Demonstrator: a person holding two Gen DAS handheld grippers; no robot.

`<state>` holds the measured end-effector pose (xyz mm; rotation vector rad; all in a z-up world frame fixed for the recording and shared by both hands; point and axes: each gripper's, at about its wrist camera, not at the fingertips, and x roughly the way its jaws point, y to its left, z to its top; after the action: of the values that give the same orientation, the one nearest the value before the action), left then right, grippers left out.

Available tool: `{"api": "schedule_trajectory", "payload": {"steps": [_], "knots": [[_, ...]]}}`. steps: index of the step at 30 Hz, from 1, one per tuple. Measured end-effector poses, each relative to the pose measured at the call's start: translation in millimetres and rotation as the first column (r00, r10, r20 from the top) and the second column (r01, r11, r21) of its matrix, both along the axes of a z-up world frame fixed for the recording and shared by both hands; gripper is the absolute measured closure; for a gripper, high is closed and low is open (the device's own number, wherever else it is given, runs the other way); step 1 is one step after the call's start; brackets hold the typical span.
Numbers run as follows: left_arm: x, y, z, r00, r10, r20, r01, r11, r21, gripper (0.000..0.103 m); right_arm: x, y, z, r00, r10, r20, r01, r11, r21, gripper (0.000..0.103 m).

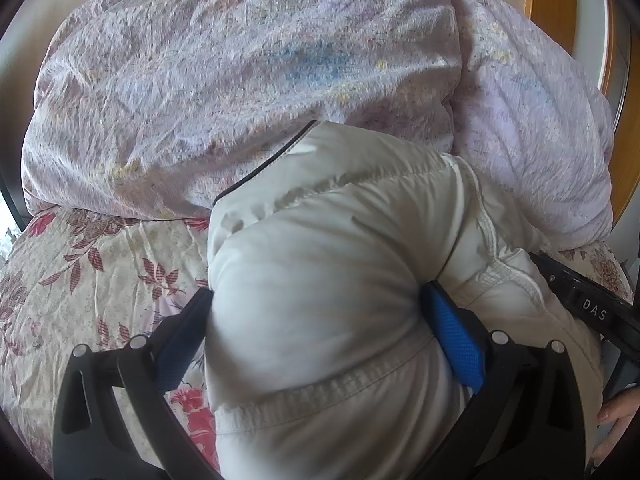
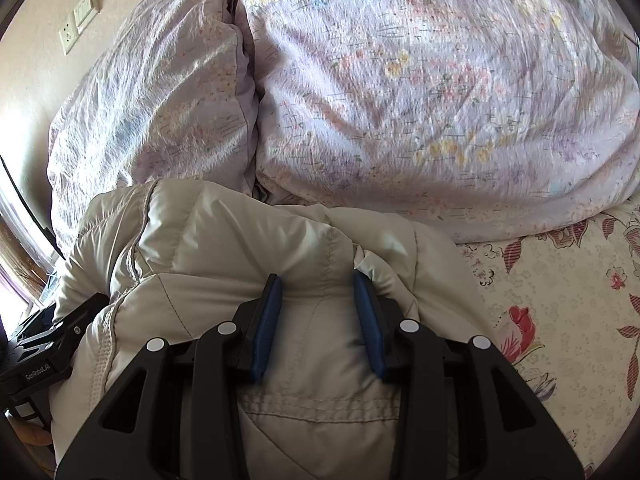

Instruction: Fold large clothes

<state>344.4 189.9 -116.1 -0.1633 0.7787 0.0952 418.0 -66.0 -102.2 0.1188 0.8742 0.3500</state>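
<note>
While the bed [image 2: 560, 300] spreads below my cameras with a lilac duvet [image 2: 400, 80] heaped at its far side, I see the cream jacket [image 2: 240, 232] bunched just before it. My left gripper [image 1: 316, 320] and right gripper [image 2: 318, 308] each clench a thick fold of it.

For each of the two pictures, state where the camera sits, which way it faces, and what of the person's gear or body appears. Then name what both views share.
Left wrist: on the left gripper, facing down-forward at the white padded jacket it clamps; the right gripper and fingers show.
Right wrist: on the right gripper, likewise angled, clamping the jacket; the left gripper shows.
Shared: jacket, lilac duvet, floral sheet.
</note>
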Motion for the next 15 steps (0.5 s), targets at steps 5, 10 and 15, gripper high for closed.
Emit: {"api": "schedule_trajectory", "payload": {"steps": [5,10,15], "knots": [[-2,-2,1,1.000,0.012,0.007,-0.012,1.000,0.014,0.002,-1,-2,1,1.000,-0.004,0.003,0.004,1.000,0.013,0.064],[-12,-7,8,0.999,0.031,0.035,-0.032,0.998,0.052,0.002,-12,1,9,1.000,-0.022,0.020,0.022,0.999,-0.044,0.062],[-46,-11,23,0.997,0.032,0.070,-0.038,0.995,0.088,0.002,-45,-11,30,0.997,-0.072,0.011,0.072,0.996,-0.056,0.029]]}}
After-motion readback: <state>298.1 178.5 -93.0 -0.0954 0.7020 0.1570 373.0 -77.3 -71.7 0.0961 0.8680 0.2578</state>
